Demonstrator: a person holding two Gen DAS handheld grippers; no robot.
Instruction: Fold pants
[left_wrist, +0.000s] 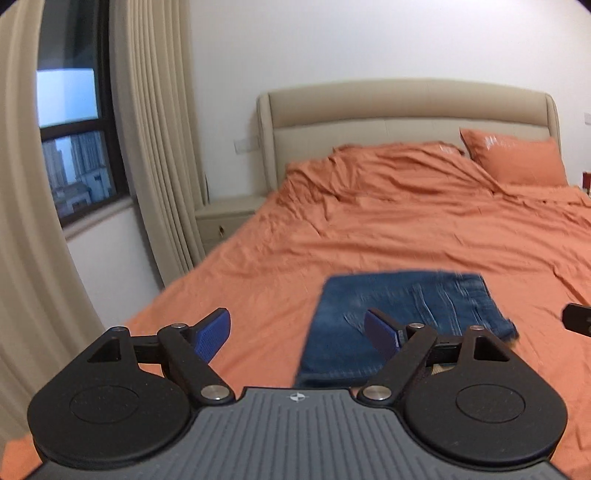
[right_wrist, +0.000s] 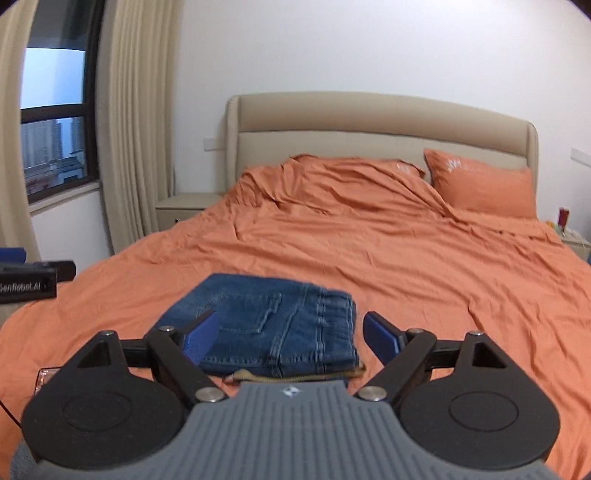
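Blue denim pants lie folded into a compact rectangle on the orange bed sheet. In the right wrist view the pants show a back pocket and the waistband, with a tan inner edge at the near side. My left gripper is open and empty, held above the sheet near the pants' left edge. My right gripper is open and empty, held just above the near end of the pants. The right gripper's tip shows at the right edge of the left view.
A beige padded headboard and an orange pillow are at the far end. A bedside table, beige curtains and a window stand to the left. The left gripper's body shows at the left edge.
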